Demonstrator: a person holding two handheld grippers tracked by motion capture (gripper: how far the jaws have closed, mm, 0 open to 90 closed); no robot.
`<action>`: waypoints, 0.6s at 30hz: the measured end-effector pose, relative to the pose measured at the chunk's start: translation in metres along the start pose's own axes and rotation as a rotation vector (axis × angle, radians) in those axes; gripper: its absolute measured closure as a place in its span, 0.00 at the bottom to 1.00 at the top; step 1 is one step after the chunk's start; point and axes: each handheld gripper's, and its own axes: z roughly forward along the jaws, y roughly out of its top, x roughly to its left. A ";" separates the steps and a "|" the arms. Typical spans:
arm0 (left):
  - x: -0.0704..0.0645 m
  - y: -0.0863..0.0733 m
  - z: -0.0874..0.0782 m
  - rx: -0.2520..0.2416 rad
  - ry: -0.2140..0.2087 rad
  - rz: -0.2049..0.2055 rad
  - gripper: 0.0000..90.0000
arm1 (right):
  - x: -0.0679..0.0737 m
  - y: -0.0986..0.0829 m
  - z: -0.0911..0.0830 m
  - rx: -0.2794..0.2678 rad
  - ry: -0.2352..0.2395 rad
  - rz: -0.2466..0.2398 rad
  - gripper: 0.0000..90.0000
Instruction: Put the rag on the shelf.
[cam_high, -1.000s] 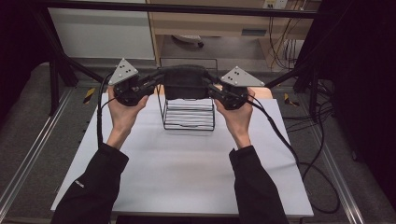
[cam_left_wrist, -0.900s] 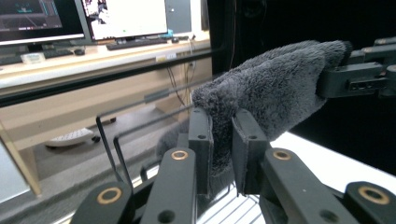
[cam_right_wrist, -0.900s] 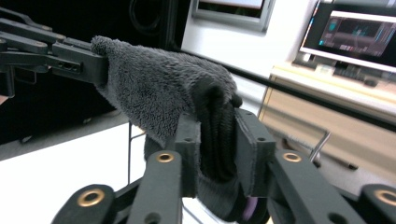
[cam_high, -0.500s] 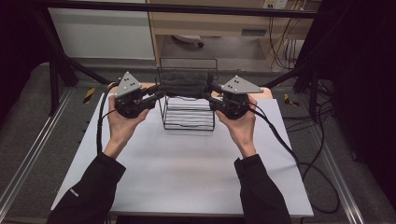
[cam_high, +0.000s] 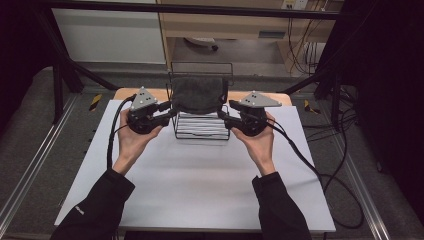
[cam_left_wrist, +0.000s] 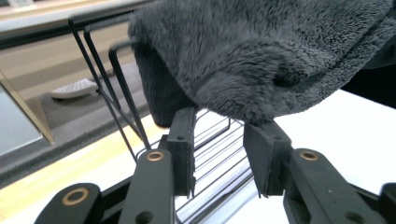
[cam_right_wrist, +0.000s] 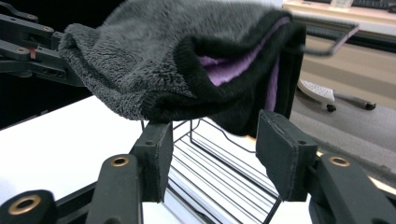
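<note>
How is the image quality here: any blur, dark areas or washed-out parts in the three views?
High view: evenly lit white table, surroundings at both sides nearly black, whole frame slightly soft. Left gripper view: grey towel sharp, background floor blurred. Right gripper view: towel's far edge and the wire rack rail behind it smeared, table at left washed out to plain white.

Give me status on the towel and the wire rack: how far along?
Done: the grey towel is draped over the wire rack. In hand: left gripper and right gripper sit open just below its hem, gripping nothing. Left: pulling both clear.
</note>
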 end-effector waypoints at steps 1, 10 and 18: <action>0.000 -0.002 0.002 0.005 0.001 -0.006 0.69 | -0.001 -0.002 0.001 0.002 -0.002 0.003 0.51; 0.007 -0.015 0.019 0.073 0.004 -0.047 0.60 | -0.010 -0.025 0.016 0.039 -0.011 0.060 0.38; 0.012 -0.030 0.021 0.136 -0.005 -0.072 0.48 | -0.020 -0.043 0.016 0.066 0.022 0.115 0.21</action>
